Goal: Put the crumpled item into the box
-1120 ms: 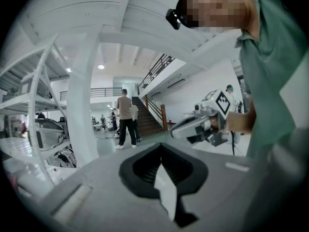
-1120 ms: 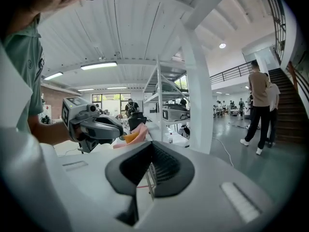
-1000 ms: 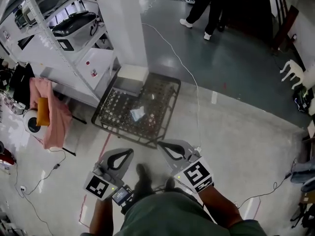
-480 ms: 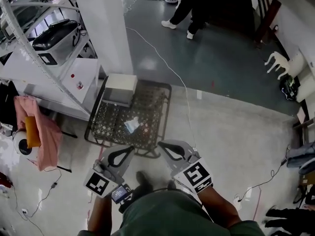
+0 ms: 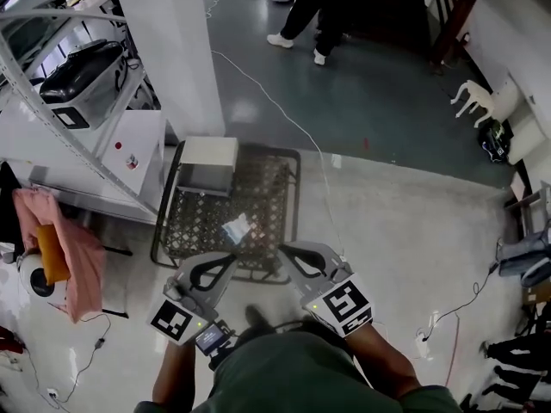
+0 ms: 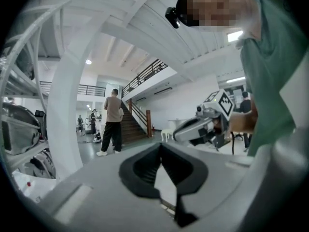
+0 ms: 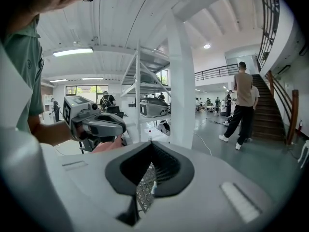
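Observation:
A crumpled white-and-blue item (image 5: 236,228) lies on a black mesh crate (image 5: 185,231) on the floor in the head view. A closed white box (image 5: 207,163) sits on the crate's far left corner. Both grippers hang side by side just short of the crate's near edge. My left gripper (image 5: 232,258) is shut and empty. So is my right gripper (image 5: 282,249), a little right of the item. In the left gripper view the left gripper (image 6: 161,149) points across the hall. In the right gripper view the right gripper (image 7: 151,145) shows mesh (image 7: 143,187) through its jaw opening.
A white pillar (image 5: 172,50) and a metal rack holding a black case (image 5: 77,67) stand left of the crate. Pink cloth (image 5: 60,248) hangs at far left. A white cable (image 5: 288,123) runs across the floor. A person (image 5: 314,7) stands far off.
The crate and the crumpled item have come closer to the grippers in the head view as the person moved forward. Both grippers stayed shut and kept their place.

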`<state>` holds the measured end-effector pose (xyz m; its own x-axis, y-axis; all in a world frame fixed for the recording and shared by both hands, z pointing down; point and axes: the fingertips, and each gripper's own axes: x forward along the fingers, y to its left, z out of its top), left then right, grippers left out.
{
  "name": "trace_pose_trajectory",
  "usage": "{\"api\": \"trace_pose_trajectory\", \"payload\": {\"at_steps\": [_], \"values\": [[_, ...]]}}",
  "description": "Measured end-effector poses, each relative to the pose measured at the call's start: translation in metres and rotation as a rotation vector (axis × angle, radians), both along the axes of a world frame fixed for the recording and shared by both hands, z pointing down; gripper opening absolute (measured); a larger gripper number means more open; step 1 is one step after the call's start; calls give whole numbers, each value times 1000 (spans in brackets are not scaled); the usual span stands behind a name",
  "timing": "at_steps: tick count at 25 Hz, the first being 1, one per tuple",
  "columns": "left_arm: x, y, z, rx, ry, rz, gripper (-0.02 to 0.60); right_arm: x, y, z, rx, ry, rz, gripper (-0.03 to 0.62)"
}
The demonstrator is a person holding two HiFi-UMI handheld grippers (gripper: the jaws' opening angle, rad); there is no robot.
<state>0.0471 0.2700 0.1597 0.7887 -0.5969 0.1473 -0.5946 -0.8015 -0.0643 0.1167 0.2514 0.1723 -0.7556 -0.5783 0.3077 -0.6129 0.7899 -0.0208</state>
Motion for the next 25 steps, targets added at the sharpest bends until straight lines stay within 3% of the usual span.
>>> {"api": "trace_pose_trajectory", "payload": {"at_steps": [8, 16, 25], "values": [[-22, -23, 7, 6, 15, 7, 3, -29, -23, 4, -9, 23, -21, 6], [-22, -64, 16, -14, -10, -128, 3, -32, -75, 17, -25, 5, -157, 8], [19, -127, 15, -38, -40, -287, 3, -1, -146, 18, -34, -12, -335, 6]]}}
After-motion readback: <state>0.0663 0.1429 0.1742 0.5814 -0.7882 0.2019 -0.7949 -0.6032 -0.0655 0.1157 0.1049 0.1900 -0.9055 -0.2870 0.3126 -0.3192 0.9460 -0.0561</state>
